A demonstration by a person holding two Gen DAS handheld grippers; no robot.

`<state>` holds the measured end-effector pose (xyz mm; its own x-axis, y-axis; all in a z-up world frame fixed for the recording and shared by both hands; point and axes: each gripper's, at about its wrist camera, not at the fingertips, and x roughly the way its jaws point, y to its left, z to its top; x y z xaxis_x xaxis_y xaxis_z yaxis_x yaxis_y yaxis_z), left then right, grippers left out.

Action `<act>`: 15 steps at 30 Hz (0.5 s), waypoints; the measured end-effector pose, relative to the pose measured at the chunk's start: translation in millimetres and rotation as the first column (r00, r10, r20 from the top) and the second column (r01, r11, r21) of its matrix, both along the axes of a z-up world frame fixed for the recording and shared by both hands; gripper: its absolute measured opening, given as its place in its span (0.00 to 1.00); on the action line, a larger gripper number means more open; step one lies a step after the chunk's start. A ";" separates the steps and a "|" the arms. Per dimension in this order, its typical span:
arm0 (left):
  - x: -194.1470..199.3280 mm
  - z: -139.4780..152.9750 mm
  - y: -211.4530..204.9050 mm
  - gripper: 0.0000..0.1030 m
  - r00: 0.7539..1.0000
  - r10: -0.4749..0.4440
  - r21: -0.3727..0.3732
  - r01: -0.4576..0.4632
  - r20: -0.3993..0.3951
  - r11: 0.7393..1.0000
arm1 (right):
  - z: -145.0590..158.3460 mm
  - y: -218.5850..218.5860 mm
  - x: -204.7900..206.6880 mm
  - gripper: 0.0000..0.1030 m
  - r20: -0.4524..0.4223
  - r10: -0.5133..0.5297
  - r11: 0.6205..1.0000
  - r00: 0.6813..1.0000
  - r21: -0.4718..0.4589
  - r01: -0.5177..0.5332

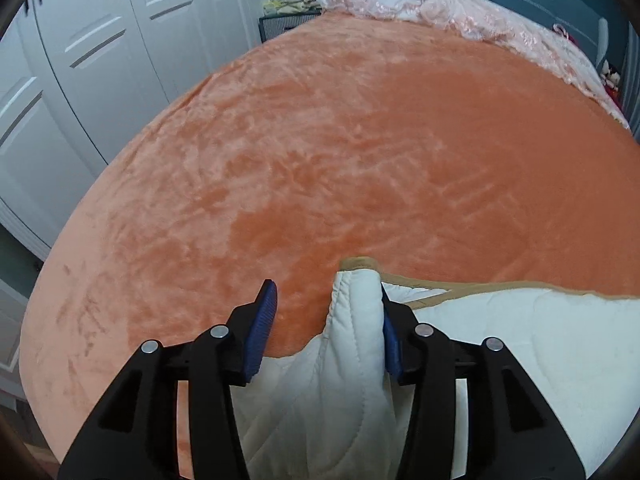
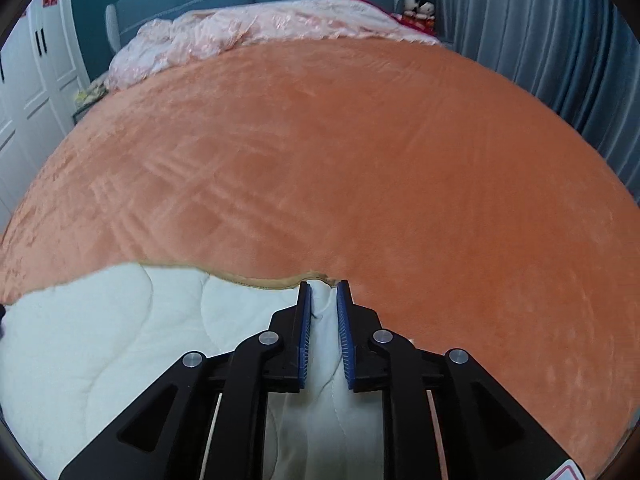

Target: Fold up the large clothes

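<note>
Slippage threatens: my right gripper (image 2: 323, 292) pinches the white quilt (image 2: 120, 328) corner, but my left gripper's (image 1: 326, 300) jaws gape around its fold over the bed (image 1: 360, 140).

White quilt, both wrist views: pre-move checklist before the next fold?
1. Right tool shut on white quilt corner: ok.
2. Left tool gripping quilt: not ok; open, fabric touches only one finger.
3. Tan trim edge between the tools taut: not ok, wavy.
4. Orange blanket ahead free of objects: ok.
5. Pink bedding away from fold zone: ok.
6. Quilt's near end: cannot tell.
</note>
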<state>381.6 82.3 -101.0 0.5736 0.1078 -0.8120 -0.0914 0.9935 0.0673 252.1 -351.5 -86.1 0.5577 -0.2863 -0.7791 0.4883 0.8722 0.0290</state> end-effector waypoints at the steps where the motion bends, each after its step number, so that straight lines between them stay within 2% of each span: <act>1: -4.8 15.6 -0.1 0.44 1.000 0.002 -0.003 -0.002 0.022 1.000 | 16.4 5.4 -4.6 0.18 0.037 0.004 1.000 0.999 -0.003 -0.004; 4: -18.6 57.6 -25.5 0.42 0.994 -0.052 -0.026 0.055 0.098 0.998 | 43.3 34.9 2.3 0.17 0.090 0.098 0.993 0.991 0.055 -0.103; 7: -23.8 71.0 -74.8 0.42 0.984 -0.147 -0.053 0.153 0.097 0.987 | 47.8 80.4 22.1 0.17 0.115 0.219 0.967 0.969 0.108 -0.232; 9: -23.7 63.0 -107.7 0.44 0.975 -0.215 -0.074 0.219 0.064 0.973 | 37.8 102.2 36.3 0.16 0.101 0.283 0.939 0.954 0.172 -0.297; 10: -22.2 54.2 -121.3 0.44 0.972 -0.233 -0.065 0.235 0.040 0.970 | 29.9 111.3 42.7 0.12 0.087 0.306 0.927 0.948 0.199 -0.317; 12: -18.5 30.1 -141.2 0.42 0.970 -0.241 -0.043 0.240 -0.019 0.970 | 15.4 122.8 50.0 0.10 0.056 0.327 0.918 0.943 0.219 -0.331; 15: -17.3 -4.0 -152.4 0.38 0.971 -0.222 -0.066 0.216 -0.090 0.974 | -9.7 133.2 55.0 0.09 0.010 0.343 0.909 0.939 0.248 -0.334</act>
<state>364.3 -70.1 -105.0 0.4970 -0.0582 -0.8658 0.1332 0.9910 0.0098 307.1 -218.3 -95.8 0.5609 0.1148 -0.8199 0.1693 0.9535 0.2493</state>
